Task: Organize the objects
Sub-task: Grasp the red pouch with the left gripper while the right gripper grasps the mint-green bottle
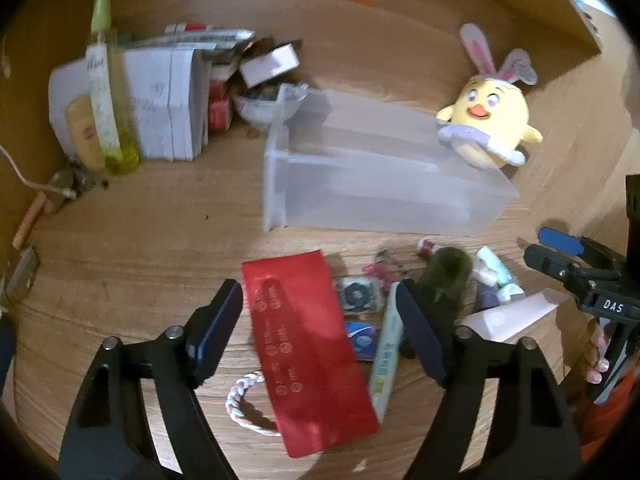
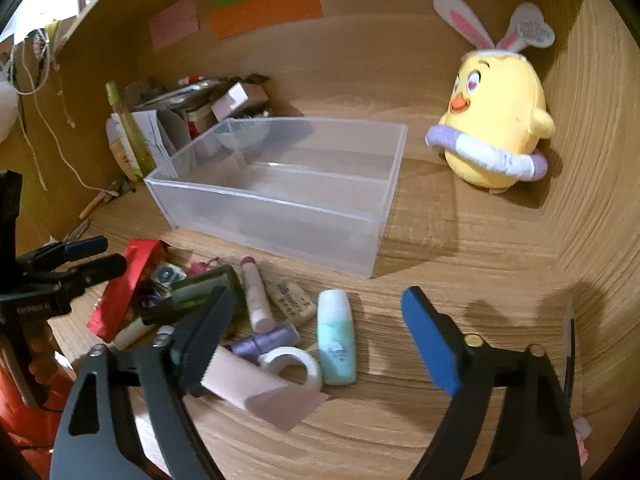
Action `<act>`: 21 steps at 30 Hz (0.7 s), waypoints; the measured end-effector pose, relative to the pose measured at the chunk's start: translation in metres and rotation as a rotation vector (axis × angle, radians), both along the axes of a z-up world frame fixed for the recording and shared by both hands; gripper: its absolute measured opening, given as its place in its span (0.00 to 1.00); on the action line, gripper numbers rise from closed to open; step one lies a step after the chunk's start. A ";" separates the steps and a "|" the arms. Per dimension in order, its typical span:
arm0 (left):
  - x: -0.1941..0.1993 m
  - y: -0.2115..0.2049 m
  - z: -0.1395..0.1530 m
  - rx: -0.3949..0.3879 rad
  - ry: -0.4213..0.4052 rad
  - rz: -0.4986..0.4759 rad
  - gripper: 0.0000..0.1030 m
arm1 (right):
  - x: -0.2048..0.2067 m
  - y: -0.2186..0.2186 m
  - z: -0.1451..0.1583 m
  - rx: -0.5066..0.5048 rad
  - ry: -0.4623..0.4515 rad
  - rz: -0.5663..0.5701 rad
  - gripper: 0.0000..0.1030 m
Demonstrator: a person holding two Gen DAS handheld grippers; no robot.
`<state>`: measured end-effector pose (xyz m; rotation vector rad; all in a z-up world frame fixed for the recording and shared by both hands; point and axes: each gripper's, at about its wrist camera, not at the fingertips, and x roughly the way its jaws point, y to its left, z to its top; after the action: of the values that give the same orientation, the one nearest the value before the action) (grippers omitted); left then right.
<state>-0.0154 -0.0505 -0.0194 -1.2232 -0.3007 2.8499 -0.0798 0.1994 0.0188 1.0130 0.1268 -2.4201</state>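
- Red packet (image 1: pixel 310 350), flat on the wooden desk (image 1: pixel 132 264), lies nearest the left wrist camera; its long axis runs from about 11 o'clock down to 5 o'clock, the far short end toward the bin.
- The left gripper (image 1: pixel 320 320) hovers over it, jaws spread wide and clamping nothing; the packet shows in the gap, not pinched.
- A braided ring (image 1: pixel 244 404) lies just beside the packet's near end, at about 8 o'clock, partly tucked under its edge.
- The right gripper (image 2: pixel 316 332) hangs over the other end of the clutter, jaws likewise apart and holding nothing.
- Between its fingers lies a mint-green bottle (image 2: pixel 336 336), long axis running near to far, cap end at 12 o'clock; a white tape roll (image 2: pixel 292 364) touches its left side.
- A pale pink box (image 2: pixel 256 392) lies under the right gripper's left finger, tilted toward 4 o'clock.
- A pink tube (image 2: pixel 256 296) lies further out, pointing to about 11 o'clock.
- Beyond the pile sits a clear plastic bin (image 2: pixel 280 196), open-topped, long axis roughly left to right.
- A yellow chick plush (image 2: pixel 496 120) with rabbit ears stands upright at 1 o'clock, well apart from the bin.
- At 10 o'clock a green bottle (image 1: pixel 108 92) stands before stacked paper boxes (image 1: pixel 168 100).
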 end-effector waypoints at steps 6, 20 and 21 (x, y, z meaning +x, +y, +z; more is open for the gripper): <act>-0.008 -0.010 -0.020 0.031 -0.083 0.012 0.72 | -0.016 0.005 -0.012 0.025 -0.054 -0.003 0.62; -0.025 -0.015 -0.029 0.046 -0.140 0.039 0.68 | -0.029 0.002 -0.036 0.099 -0.133 0.011 0.45; -0.026 -0.015 -0.029 0.049 -0.140 0.037 0.65 | -0.030 -0.001 -0.037 0.104 -0.140 0.021 0.41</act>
<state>-0.0413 -0.0659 -0.0483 -1.4244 -0.3982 2.7745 -0.1096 0.1986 -0.0186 1.2173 0.2155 -2.3357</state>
